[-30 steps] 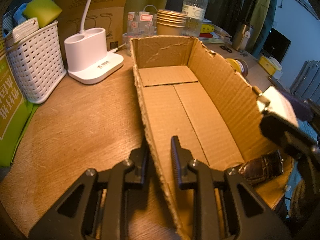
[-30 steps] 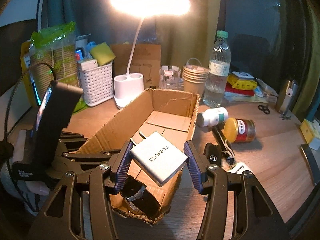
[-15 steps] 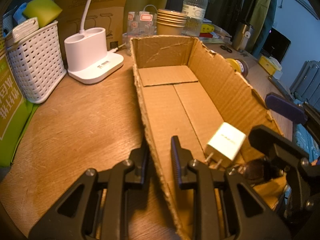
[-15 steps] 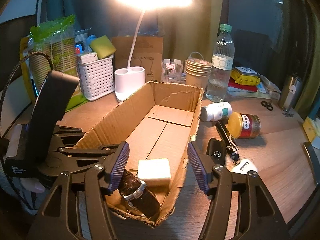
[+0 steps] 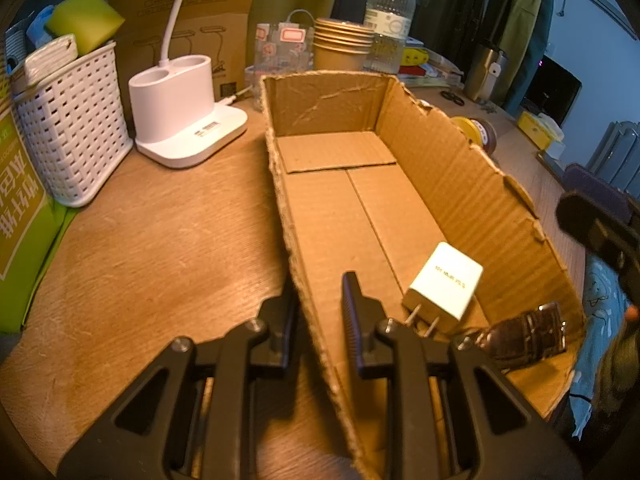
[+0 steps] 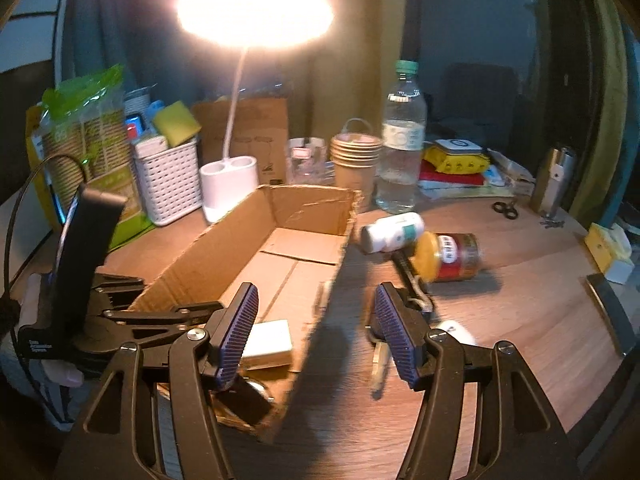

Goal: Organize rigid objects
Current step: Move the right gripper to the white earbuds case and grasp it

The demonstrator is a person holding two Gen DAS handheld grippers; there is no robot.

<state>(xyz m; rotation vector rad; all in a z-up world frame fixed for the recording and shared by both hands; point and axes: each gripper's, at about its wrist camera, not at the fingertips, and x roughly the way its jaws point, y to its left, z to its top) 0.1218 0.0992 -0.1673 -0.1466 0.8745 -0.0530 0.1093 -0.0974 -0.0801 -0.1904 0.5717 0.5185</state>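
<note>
An open cardboard box (image 5: 472,184) lies on the wooden table; it also shows in the right wrist view (image 6: 200,256). A white charger (image 5: 444,280) and a dark watch (image 5: 524,336) lie at its near end; the charger also shows in the right wrist view (image 6: 268,344). My left gripper (image 5: 318,300) is shut on the box's left wall. My right gripper (image 6: 316,332) is open and empty, above the box's right wall. To its right on the table lie a white bottle (image 6: 394,232), a yellow-lidded jar (image 6: 448,256), a black key fob (image 6: 408,276) and a small white object (image 6: 452,330).
A white lamp base (image 5: 184,112), a white basket (image 5: 68,128) and a green bag (image 5: 16,220) stand left of the box. Paper cups (image 6: 354,160), a water bottle (image 6: 402,140) and scissors (image 6: 505,208) are behind.
My right gripper opened and dropped the white charger into the box, then moved right over the box's right wall. The left gripper has not moved.
</note>
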